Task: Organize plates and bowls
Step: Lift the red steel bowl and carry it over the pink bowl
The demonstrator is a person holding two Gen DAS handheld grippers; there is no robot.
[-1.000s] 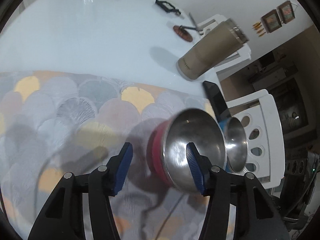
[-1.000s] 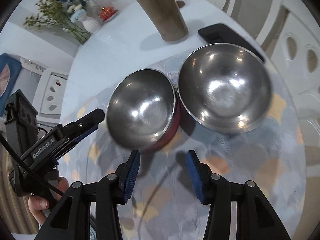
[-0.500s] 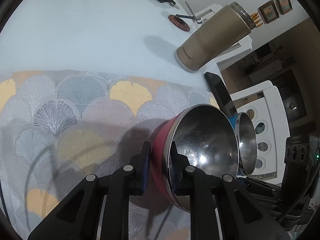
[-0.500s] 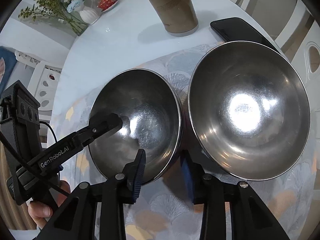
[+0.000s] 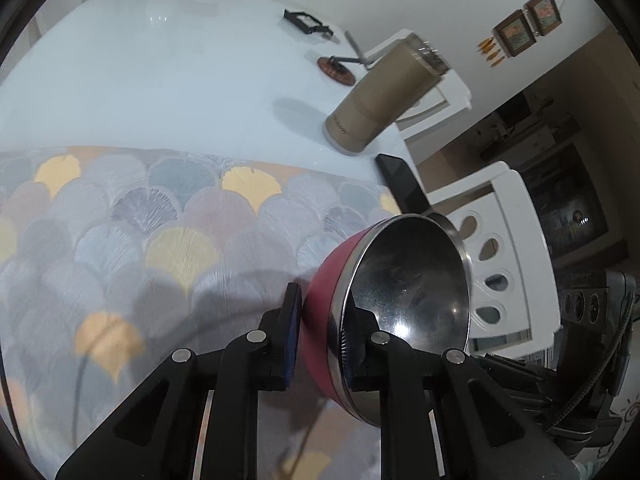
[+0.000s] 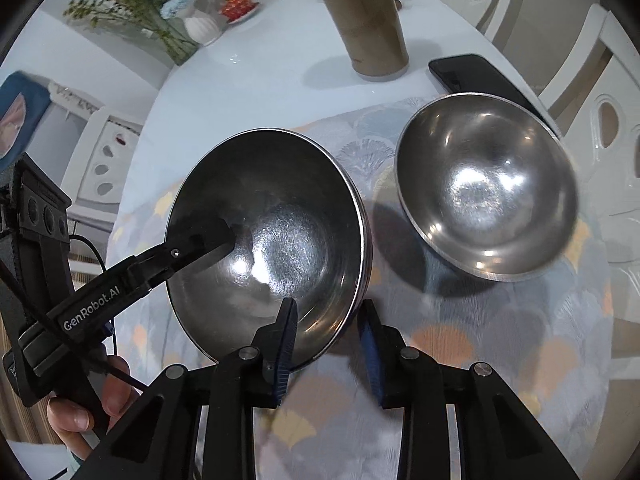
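Pinching the red bowl [image 5: 332,312] rim, both hand-held grippers [image 5: 320,332] [image 6: 328,340] lift it beside the steel bowl [image 6: 486,188].

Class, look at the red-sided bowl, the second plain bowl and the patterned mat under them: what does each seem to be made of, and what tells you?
Red-sided bowl: likely brushed steel inside, scuffed with bright glints; red coating outside.
Plain bowl: probably polished steel, mirror-like highlights.
Patterned mat: seemingly woven fabric, matte, fine thread lines.
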